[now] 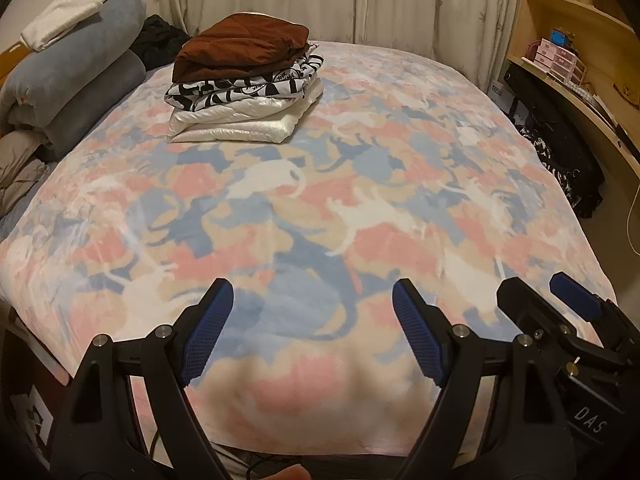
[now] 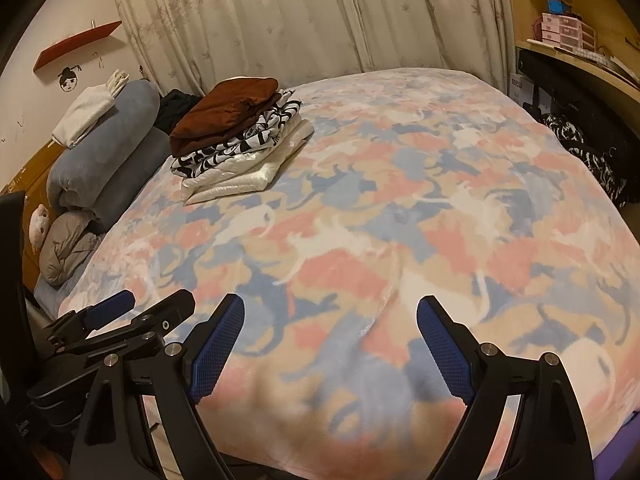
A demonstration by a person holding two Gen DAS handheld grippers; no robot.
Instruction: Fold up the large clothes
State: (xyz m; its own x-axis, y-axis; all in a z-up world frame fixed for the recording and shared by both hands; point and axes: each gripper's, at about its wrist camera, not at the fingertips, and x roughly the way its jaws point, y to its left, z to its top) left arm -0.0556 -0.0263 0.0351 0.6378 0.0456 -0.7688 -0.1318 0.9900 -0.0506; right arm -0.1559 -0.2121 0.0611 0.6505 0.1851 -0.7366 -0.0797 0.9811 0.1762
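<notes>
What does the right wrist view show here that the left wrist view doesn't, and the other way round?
Only the right wrist view shows the red wall shelf and the pink plush toy beside the bedding. Only the left wrist view shows the white cable at the bed's right side. Both show the stack of folded clothes with the brown garment on top, the patterned blanket, and the left gripper and right gripper, jaws open and empty.

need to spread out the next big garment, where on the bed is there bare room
The pastel cat-print blanket lies bare from the folded clothes stack to the near edge, where both open hand-held grippers hover. Crowded: far left, around the stack and rolled grey-blue bedding.
</notes>
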